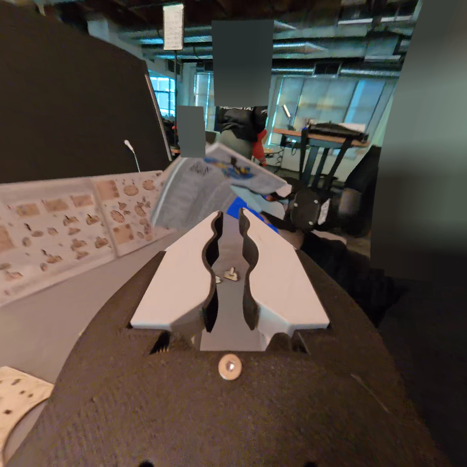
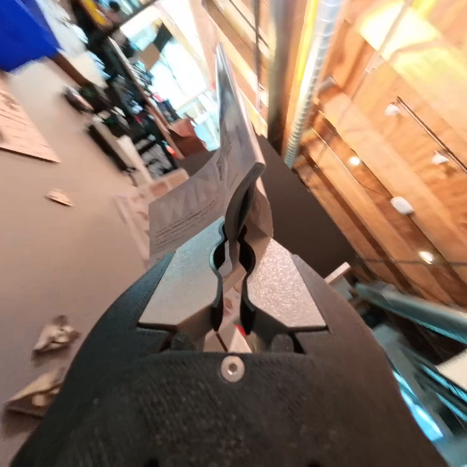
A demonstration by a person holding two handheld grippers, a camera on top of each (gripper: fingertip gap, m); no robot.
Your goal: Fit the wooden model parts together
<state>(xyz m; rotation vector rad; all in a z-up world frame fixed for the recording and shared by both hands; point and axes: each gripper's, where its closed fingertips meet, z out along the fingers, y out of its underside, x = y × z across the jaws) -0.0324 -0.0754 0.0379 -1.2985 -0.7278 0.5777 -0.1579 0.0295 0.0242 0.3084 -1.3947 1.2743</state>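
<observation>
Right hand-held gripper, booklet edge-on, upright

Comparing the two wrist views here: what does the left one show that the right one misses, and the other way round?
Only the left wrist view: the left tongs open with nothing between them, a white sheet of punched-out shapes, small loose pieces on the grey table, a person's dark jacket.

Only the right wrist view: the right tongs shut on the booklet's corner, crumpled paper scraps, wooden wall.

Both: the grey printed booklet and something blue.
</observation>
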